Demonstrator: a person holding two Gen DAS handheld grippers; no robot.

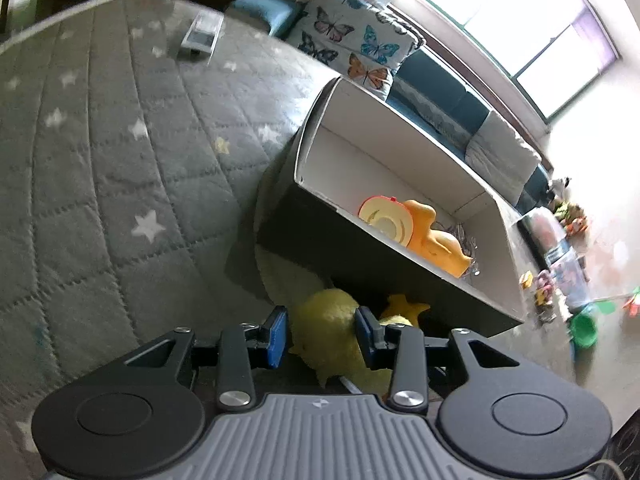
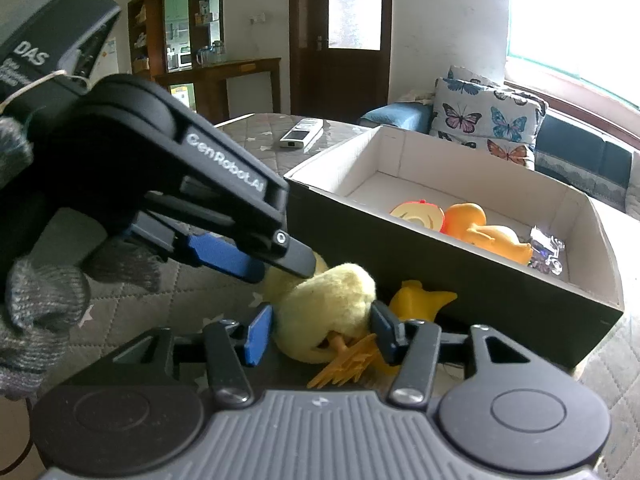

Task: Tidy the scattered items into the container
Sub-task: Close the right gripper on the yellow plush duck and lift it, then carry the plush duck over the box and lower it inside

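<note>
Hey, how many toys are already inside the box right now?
3 that I can see: a round yellow toy, an orange duck beside it, and a shiny little toy near the box's end. Others may be hidden behind the near wall.

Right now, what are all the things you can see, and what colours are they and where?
plush duck: one, pale yellow with orange feet, on the mat against the box's front wall, between both grippers' pads
box: one, dark outside and white inside, open top, on the mat
rubber duck: one, orange, lying in the box
round toy: one, cream and red, in the box beside the rubber duck
shiny crinkly thing: one, silvery, in the box's right end
remote: one, white, on the far part of the mat
quilted mat: one, grey with white stars, under everything
butterfly cushion: one, white with coloured butterflies, on the sofa behind the box
left gripper: black, blue pads
right gripper: black, blue pads
</note>
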